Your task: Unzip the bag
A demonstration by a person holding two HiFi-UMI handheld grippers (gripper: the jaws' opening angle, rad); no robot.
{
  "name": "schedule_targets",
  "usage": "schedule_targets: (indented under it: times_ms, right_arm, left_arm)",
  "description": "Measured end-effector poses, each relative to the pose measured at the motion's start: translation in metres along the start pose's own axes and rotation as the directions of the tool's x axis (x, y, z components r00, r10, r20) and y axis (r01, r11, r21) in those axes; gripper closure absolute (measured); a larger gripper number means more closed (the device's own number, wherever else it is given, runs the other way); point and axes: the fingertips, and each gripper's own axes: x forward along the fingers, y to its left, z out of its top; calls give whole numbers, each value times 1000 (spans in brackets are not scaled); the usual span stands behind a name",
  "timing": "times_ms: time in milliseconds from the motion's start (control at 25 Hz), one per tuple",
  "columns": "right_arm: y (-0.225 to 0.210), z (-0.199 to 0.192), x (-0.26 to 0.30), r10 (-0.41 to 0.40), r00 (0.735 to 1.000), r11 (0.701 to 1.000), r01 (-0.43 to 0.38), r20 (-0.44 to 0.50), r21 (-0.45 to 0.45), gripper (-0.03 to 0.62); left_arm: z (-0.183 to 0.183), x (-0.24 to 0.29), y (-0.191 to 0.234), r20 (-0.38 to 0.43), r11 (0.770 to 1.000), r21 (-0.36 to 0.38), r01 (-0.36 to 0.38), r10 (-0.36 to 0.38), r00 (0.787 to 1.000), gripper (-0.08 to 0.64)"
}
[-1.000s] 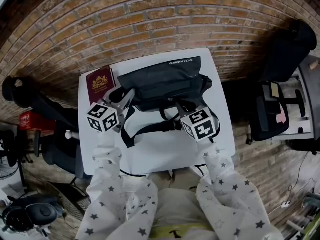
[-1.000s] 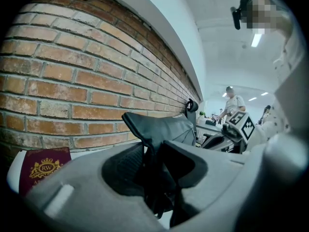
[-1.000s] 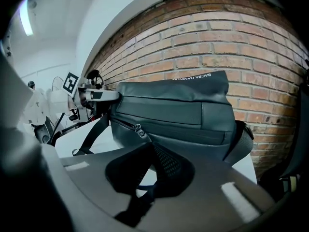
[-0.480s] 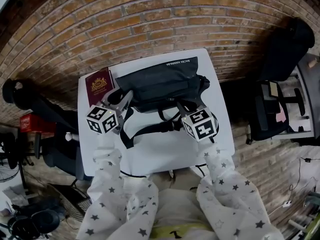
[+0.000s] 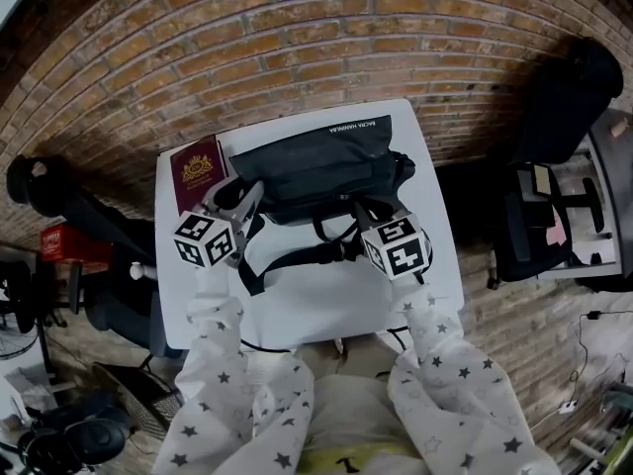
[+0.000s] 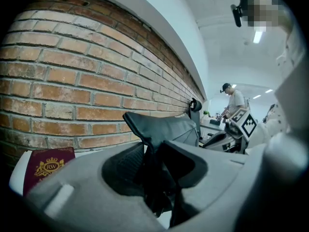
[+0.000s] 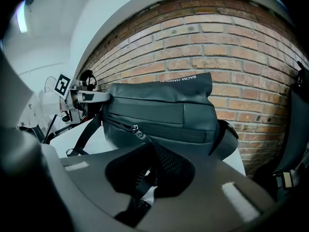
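backdrop: brick wall [image 5: 297, 38] stood behind a white table [image 5: 297, 305], with a red passport [image 5: 198, 171] near its left edge.
bag: dark bag [image 5: 316, 166] lay on the table against the wall.
left gripper: left gripper [image 5: 244, 196] was clamped on the bag's left corner, bracing it.
right gripper: right gripper [image 5: 363, 213] was pinched almost closed on the zipper pull [image 7: 136, 132].
step: probably the start of the pull; the zip looked closed.
next: a steady draw along the zip line, with the left bracing firmly.

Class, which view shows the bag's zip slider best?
The right gripper view: the zip slider sits plain on the front of the bag. In the head view it is too small to find; the left gripper view shows only the bag's end.
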Motion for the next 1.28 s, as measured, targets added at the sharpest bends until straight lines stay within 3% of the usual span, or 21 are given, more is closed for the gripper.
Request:
schedule_targets:
  times_ms: [400,640,920,1280]
  right_arm:
    - [-2,1,-2,-10,1000,999,10,8,36,577]
    - [-33,-5,-13,-62,998,989,59,17,136,577]
    - [-54,-6,-25,-120,993,981,116,20,155,577]
    - [-59,-4,-26,-130,991,978,124,26,166,577]
  left_arm:
    - [-1,-1,1,4,1000,1,-24,24,1000,436]
    - [-3,-1,4,6,999,-4,-39,39,999,436]
    - [-5,-4,9,7,998,-5,-56,56,998,436]
    - [-7,-5,13,1,998,-3,-69,69,998,436]
